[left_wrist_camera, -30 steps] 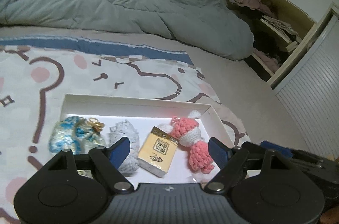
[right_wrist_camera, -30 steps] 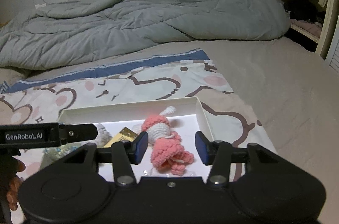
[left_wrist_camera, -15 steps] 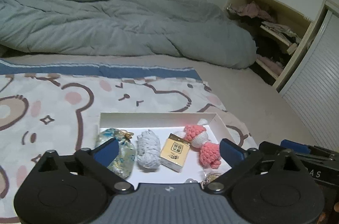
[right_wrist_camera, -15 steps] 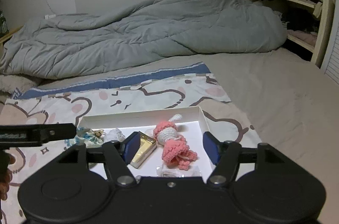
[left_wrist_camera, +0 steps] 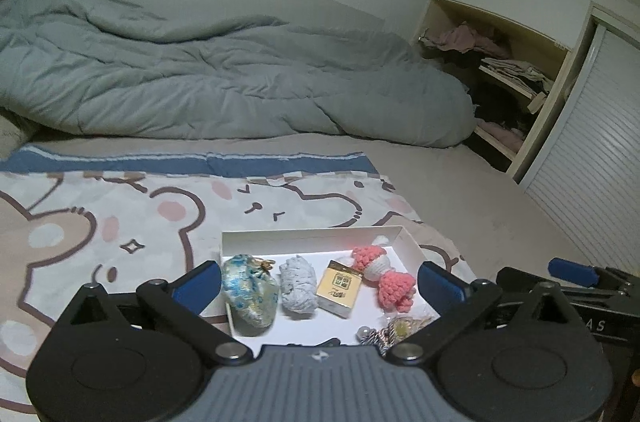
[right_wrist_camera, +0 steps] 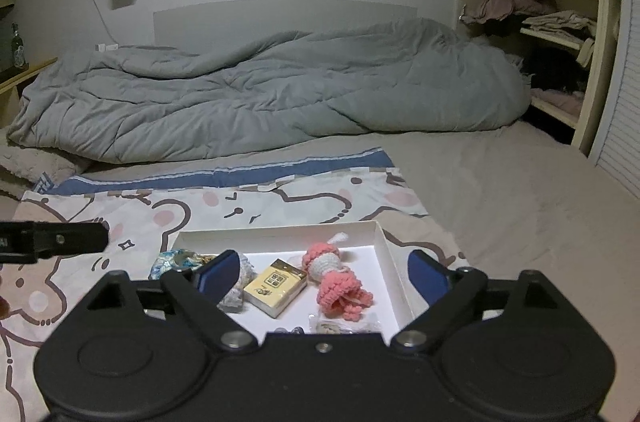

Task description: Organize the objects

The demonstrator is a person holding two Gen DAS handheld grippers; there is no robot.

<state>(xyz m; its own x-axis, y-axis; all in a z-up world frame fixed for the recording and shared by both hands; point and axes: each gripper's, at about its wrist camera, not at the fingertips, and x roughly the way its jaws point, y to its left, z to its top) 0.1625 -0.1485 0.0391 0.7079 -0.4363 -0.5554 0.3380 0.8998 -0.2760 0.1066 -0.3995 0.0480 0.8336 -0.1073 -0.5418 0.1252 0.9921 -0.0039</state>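
A shallow white box (left_wrist_camera: 316, 235) sits open on the bear-print sheet and holds all the small things. Along its far side they lie in a row: at the left edge a blue-and-white patterned pouch (left_wrist_camera: 250, 292) with a gold clasp, beside it a pale blue-grey rolled cloth (left_wrist_camera: 297, 285), then a yellow card pack (left_wrist_camera: 339, 288) lying flat and turned at a slant, then a pink-and-white crochet doll (left_wrist_camera: 386, 277) lying on its side near the right edge. At the near edge lies a small heap of trinkets (left_wrist_camera: 394, 328), too tangled to make out.
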